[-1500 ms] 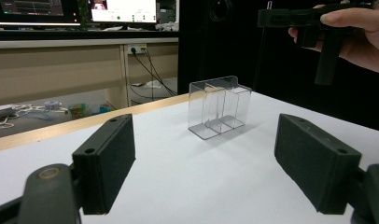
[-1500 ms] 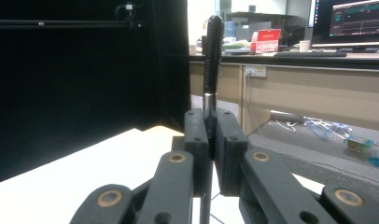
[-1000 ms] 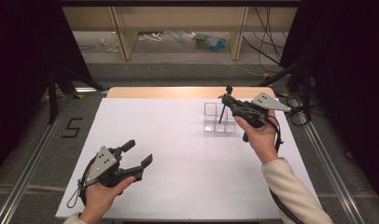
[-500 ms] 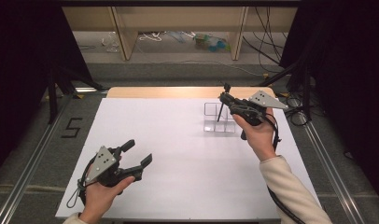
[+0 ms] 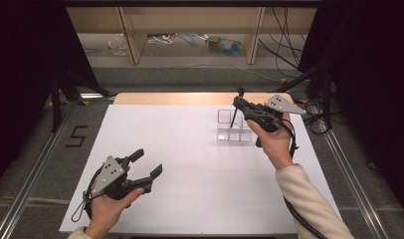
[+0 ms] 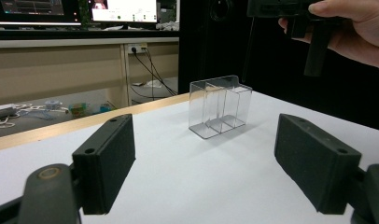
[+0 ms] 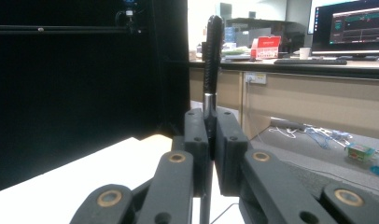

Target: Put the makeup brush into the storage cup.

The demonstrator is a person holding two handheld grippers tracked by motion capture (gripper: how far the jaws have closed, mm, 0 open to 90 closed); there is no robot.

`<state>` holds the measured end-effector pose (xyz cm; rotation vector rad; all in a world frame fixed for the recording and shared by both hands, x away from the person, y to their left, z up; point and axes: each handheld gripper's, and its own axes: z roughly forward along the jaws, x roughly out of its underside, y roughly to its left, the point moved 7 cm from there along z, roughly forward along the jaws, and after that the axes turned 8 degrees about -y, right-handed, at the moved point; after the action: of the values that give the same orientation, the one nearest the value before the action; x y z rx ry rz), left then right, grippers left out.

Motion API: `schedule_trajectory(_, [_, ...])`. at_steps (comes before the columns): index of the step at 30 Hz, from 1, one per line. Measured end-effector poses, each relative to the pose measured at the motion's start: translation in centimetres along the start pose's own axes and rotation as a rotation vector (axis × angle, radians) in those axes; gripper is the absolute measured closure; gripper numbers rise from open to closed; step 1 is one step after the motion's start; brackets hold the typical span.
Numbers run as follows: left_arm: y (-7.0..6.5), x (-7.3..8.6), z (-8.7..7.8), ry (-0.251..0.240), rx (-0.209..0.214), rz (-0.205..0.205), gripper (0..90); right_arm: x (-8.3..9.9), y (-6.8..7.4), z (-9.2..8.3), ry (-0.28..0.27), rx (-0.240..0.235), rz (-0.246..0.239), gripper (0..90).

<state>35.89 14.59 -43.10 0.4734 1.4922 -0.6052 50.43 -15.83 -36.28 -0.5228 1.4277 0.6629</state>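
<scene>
I've got the pen [image 7: 212, 56] clamped in the right gripper [image 5: 240, 103], jaws clenched on its metal band just below the black ribbed grip, pen near upright; in the high view its lower tip hangs right above the clear organiser [image 5: 234, 126], over a back compartment as far as I can tell; pen looks light, stiff, thin, and the smooth barrel could slip or swivel between flat pads, so I judge the ribbed grip or the band the best place to hold, squeezed across the shaft; organiser is thin clear plastic, light and easy to nudge or tip, sits on the white desk [image 5: 190, 149] toward its far right part; left gripper [image 5: 146, 163] is well apart from the organiser, near the desk's front left, jaws released, nothing between them.
</scene>
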Motion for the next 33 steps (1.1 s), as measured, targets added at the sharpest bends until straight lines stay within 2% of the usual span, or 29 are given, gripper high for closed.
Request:
schedule_trajectory(14, [0.1,0.0,0.0,-0.003,-0.002,-0.003,20.3,-0.2,0.0,0.6,-0.001,0.004,0.002,85.5])
schedule_trajectory(16, [0.1,0.0,0.0,-0.004,-0.001,-0.003,20.3,-0.2,0.0,0.8,-0.018,0.008,0.005,85.5])
schedule_trajectory(18, [0.1,0.0,0.0,-0.005,0.000,-0.005,20.3,-0.2,0.1,0.7,-0.001,-0.001,0.005,85.5])
schedule_trajectory(22, [0.2,0.1,0.1,-0.003,-0.004,-0.013,20.3,-0.1,0.1,1.0,-0.001,-0.007,0.010,85.5])
schedule_trajectory(33, [0.2,0.0,0.0,-0.005,-0.001,-0.005,20.3,0.0,0.3,1.8,-0.007,-0.013,0.011,85.5])
